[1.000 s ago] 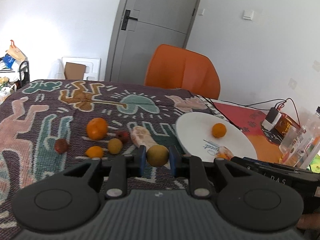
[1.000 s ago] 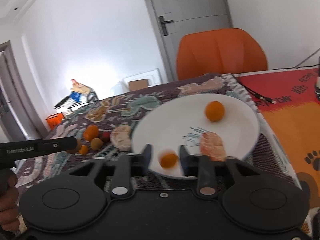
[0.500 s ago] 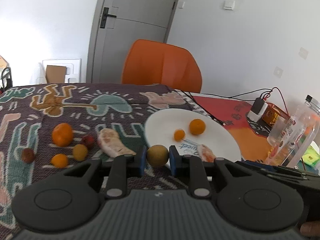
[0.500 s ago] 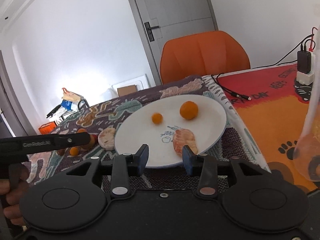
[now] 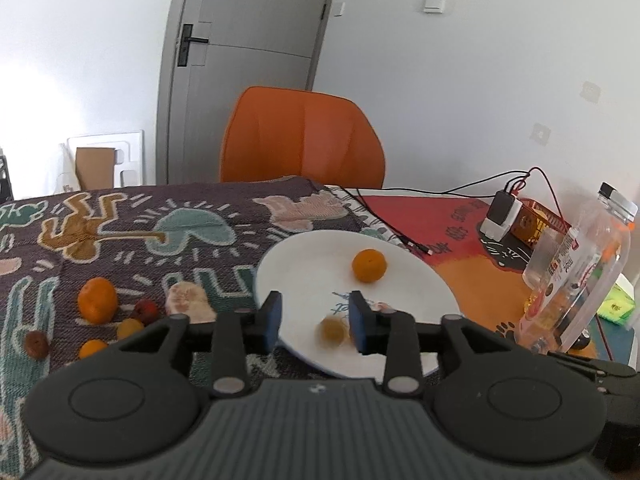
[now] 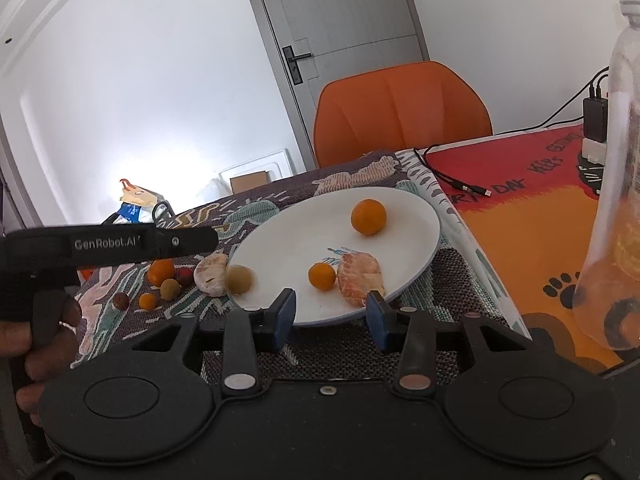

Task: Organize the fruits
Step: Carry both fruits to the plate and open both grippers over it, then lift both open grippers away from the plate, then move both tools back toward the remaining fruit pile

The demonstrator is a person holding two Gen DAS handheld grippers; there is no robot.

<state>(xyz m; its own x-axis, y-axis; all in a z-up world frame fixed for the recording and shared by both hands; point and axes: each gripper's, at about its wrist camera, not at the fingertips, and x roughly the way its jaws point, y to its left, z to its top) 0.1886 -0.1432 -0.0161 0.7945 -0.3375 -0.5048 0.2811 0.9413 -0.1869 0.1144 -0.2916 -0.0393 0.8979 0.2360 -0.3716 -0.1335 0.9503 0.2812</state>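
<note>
Left tool [image 5: 314, 322] opening, yellow-green fruit [image 5: 331, 331] loose between its jaws.

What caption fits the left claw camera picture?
Left claw opening over the white plate, a blurred yellowish fruit loose between its pads.

your way over the white plate [image 6: 408, 216] is open; the clear bottle [image 6: 612, 200] crowds the right, loose fruit [image 5: 97, 299] lies left.
</note>
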